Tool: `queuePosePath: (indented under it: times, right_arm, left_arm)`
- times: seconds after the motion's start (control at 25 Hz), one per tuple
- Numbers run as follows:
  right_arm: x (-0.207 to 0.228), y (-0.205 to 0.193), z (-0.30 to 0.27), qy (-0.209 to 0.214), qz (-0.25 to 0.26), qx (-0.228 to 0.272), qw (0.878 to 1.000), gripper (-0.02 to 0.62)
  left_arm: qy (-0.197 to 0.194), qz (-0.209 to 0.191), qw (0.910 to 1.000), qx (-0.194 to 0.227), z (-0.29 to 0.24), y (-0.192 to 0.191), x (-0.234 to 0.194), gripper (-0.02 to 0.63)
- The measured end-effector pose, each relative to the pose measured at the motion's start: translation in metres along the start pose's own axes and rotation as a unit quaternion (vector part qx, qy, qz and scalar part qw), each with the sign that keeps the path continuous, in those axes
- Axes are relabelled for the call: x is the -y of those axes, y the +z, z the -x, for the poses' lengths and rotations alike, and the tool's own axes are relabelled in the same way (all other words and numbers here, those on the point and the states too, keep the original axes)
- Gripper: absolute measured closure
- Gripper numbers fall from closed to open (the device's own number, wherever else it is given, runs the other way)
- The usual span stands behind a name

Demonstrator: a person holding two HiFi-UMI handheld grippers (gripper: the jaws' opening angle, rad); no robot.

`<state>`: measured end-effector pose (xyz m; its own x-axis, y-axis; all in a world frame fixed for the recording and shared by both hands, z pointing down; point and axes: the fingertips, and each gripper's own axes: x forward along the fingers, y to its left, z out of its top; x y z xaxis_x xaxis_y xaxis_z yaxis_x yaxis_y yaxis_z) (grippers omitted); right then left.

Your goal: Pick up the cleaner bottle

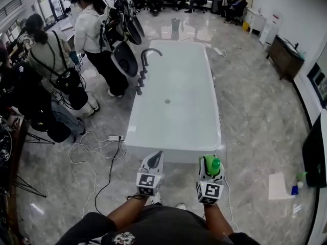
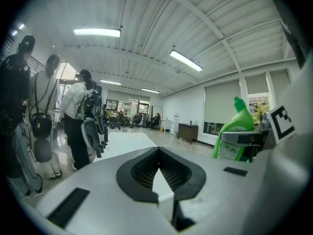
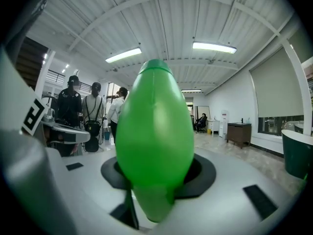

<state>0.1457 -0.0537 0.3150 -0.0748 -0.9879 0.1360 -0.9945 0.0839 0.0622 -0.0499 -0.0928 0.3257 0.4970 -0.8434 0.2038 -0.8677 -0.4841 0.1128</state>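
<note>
At the far left I saw people standing beside the white bathtub. Near me, my left gripper had its jaws pressed together on nothing. Just right of it, my right gripper pinched the green cleaner bottle, held before the tub's near end.

The green cleaner bottle fills the centre of the frame, clamped in the right tool, whose jaws press against its sides. Three people stand at middle left. A dark rim, perhaps a tub, shows at the right edge.
</note>
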Motion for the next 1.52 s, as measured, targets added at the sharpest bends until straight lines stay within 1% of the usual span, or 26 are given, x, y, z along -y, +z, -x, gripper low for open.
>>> queuePosePath:
  times: [0.32, 0.64, 0.8, 0.96, 1.24, 1.52]
  right_arm:
    - [-0.015, 0.002, 0.009, 0.009, -0.005, 0.001, 1.000, 0.408]
    - [-0.018, 0.007, 0.014, 0.003, -0.005, 0.006, 1.000, 0.408]
    - [-0.018, 0.016, 0.015, -0.003, 0.006, 0.017, 1.000, 0.408]
    - [-0.019, 0.021, 0.015, -0.005, 0.010, 0.024, 1.000, 0.408]
    - [-0.026, 0.030, 0.014, 0.002, 0.008, 0.032, 0.999, 0.408]
    - [-0.022, 0.026, 0.012, 0.001, 0.007, 0.031, 0.999, 0.408]
  left_arm:
    - [0.008, 0.011, 0.9999, 0.004, 0.017, 0.001, -0.003, 0.600]
    - [0.011, 0.012, 0.9998, 0.007, 0.028, 0.002, -0.007, 0.600]
    - [0.005, 0.007, 0.9999, 0.010, 0.028, -0.007, -0.007, 0.600]
    - [0.012, 0.012, 0.9998, 0.013, 0.035, 0.004, -0.007, 0.600]
    - [0.012, 0.012, 0.9997, 0.015, 0.038, 0.006, -0.010, 0.600]
    - [0.010, 0.005, 0.9999, 0.013, 0.034, 0.004, -0.005, 0.600]
